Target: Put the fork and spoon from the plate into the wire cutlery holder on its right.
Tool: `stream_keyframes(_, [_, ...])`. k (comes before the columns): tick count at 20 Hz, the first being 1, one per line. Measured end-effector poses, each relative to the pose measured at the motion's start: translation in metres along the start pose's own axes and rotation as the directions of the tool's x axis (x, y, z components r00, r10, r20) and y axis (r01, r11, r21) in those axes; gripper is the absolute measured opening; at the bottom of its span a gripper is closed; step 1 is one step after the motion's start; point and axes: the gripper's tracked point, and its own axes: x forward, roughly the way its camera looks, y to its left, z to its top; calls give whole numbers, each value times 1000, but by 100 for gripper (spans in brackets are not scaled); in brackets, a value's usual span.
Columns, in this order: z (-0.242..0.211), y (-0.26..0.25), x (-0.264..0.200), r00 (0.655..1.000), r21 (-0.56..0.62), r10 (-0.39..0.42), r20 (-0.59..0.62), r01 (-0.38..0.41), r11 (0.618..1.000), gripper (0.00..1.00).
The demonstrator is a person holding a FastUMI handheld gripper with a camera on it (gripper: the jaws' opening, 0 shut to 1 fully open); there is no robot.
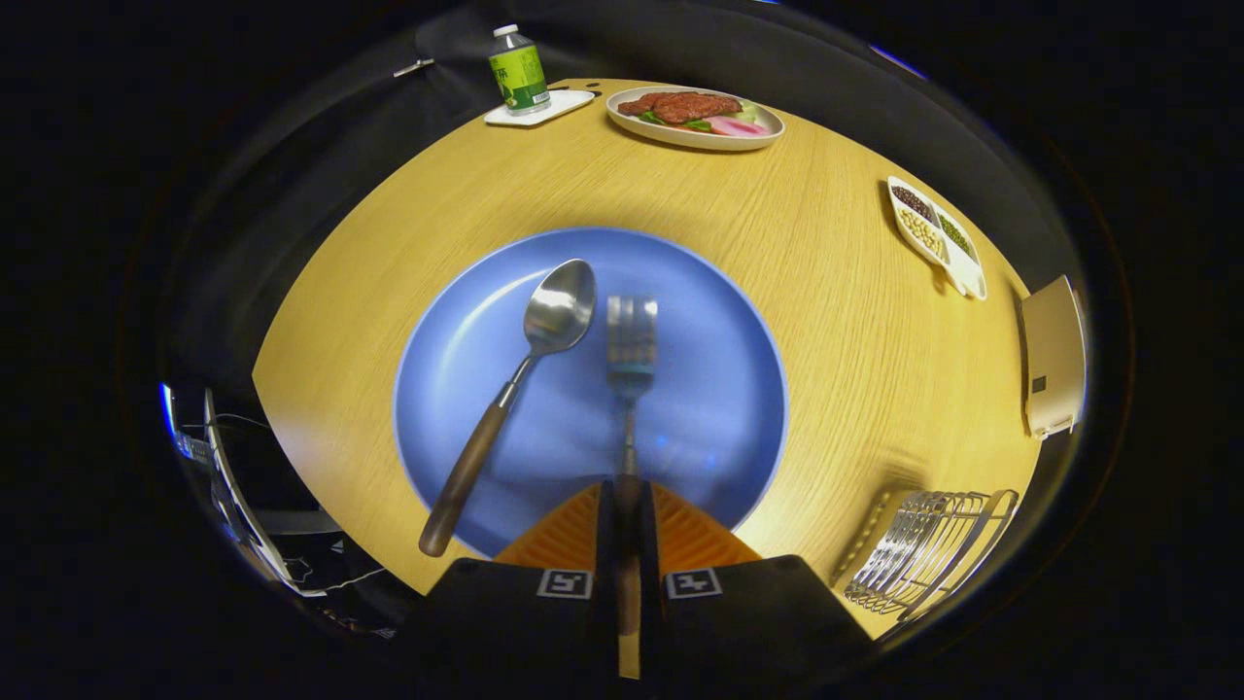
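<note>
Gripper (627, 501) pinching the fork (631, 355) by its handle, both orange fingers (564, 535) pressed against it over the near rim of the blue plate (719, 408).

Tines pointing far, over the plate's middle. Just left of the fork, spoon (525, 374) lying on the plate, bowl far, wooden handle near. Right and near, on the wooden table (836, 292): wire cutlery holder (923, 554). Far side: green-labelled bottle (518, 70), print too small to read, and food plate (695, 119).
</note>
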Motion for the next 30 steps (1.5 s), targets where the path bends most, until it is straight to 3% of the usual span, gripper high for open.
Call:
stream_keyframes(6, [-1, 6, -7, 995, 69, 99, -33, -96, 993, 7])
stream_keyframes(14, [2, -26, -70, 989, 83, 139, 42, -142, 986, 7])
stream_keyframes(21, [-36, -101, -144, 995, 39, 96, 1, -96, 995, 7])
stream_keyframes(30, [-94, -186, -181, 969, -14, 24, -247, -28, 999, 7])
